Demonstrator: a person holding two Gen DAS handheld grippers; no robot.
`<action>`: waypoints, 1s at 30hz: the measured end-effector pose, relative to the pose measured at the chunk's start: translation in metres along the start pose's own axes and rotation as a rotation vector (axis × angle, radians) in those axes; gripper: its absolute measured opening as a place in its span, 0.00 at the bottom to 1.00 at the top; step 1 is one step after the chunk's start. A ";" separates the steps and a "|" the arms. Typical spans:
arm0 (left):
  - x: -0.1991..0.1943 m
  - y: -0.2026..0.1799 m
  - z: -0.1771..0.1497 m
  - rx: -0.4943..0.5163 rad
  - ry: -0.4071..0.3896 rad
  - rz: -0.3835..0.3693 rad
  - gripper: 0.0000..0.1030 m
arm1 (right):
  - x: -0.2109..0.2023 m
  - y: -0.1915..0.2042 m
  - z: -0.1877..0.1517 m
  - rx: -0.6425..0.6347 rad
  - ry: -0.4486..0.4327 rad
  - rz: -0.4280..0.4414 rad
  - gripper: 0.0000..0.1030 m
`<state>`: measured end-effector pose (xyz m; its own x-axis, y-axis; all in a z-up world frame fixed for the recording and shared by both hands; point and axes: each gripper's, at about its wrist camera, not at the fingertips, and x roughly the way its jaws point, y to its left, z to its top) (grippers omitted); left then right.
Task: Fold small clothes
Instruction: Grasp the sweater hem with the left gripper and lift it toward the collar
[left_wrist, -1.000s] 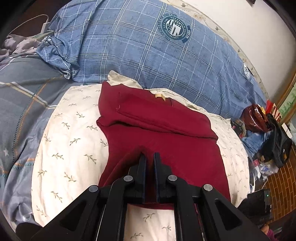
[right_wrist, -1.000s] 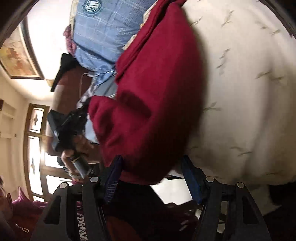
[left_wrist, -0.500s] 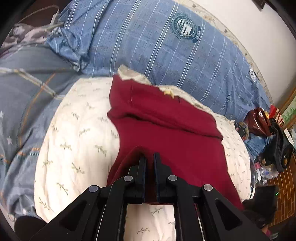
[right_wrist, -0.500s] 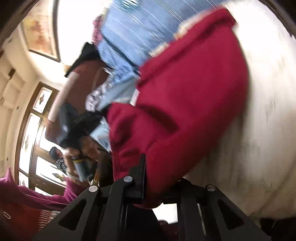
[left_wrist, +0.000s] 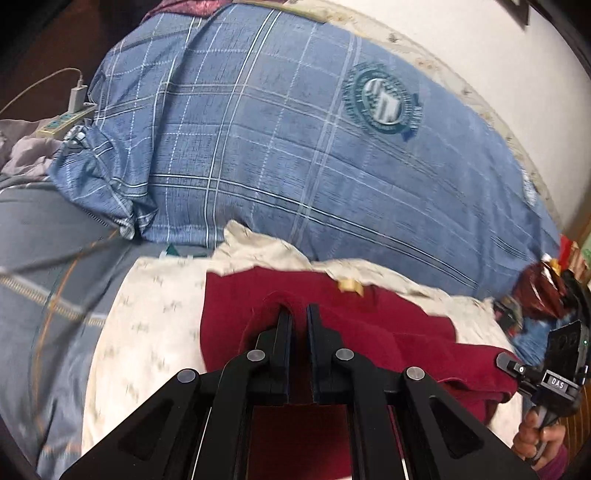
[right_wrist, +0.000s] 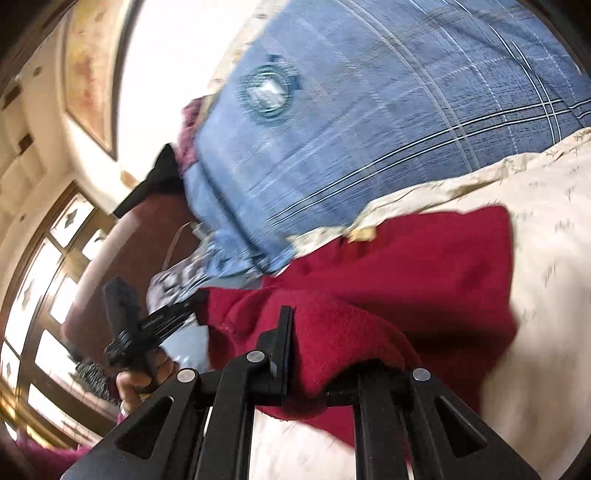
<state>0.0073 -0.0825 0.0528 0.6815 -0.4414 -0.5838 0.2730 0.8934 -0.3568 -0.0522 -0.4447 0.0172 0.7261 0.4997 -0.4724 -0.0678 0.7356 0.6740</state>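
Red garment (left_wrist: 328, 332) lies folded on cream sheet (left_wrist: 147, 332), below blue plaid pillow (left_wrist: 295, 147). Left tongs (left_wrist: 298, 314) nearly closed, pinching a garment fold. Right tongs (right_wrist: 314, 332) clamped on a thick garment edge. Only left view shows power strip (left_wrist: 62, 120); only right view shows window (right_wrist: 44, 277). Right tool reads "DAS".

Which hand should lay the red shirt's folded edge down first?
Left, probably. The left tool, shut on the red shirt, sits low near the collar over the cream pillow. The right tool grips a bunched fold at the side.
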 end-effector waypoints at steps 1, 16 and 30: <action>0.015 -0.002 0.005 0.003 0.007 0.017 0.06 | 0.010 -0.009 0.010 0.011 0.007 0.003 0.10; 0.088 0.019 0.025 -0.080 0.071 0.049 0.64 | -0.016 -0.031 0.025 0.065 -0.014 -0.037 0.63; 0.165 0.025 0.006 -0.008 0.228 0.207 0.66 | 0.080 -0.051 0.061 -0.147 0.002 -0.632 0.51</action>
<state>0.1303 -0.1329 -0.0480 0.5520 -0.2582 -0.7929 0.1380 0.9660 -0.2185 0.0512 -0.4702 -0.0200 0.6556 -0.0494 -0.7535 0.2791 0.9431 0.1809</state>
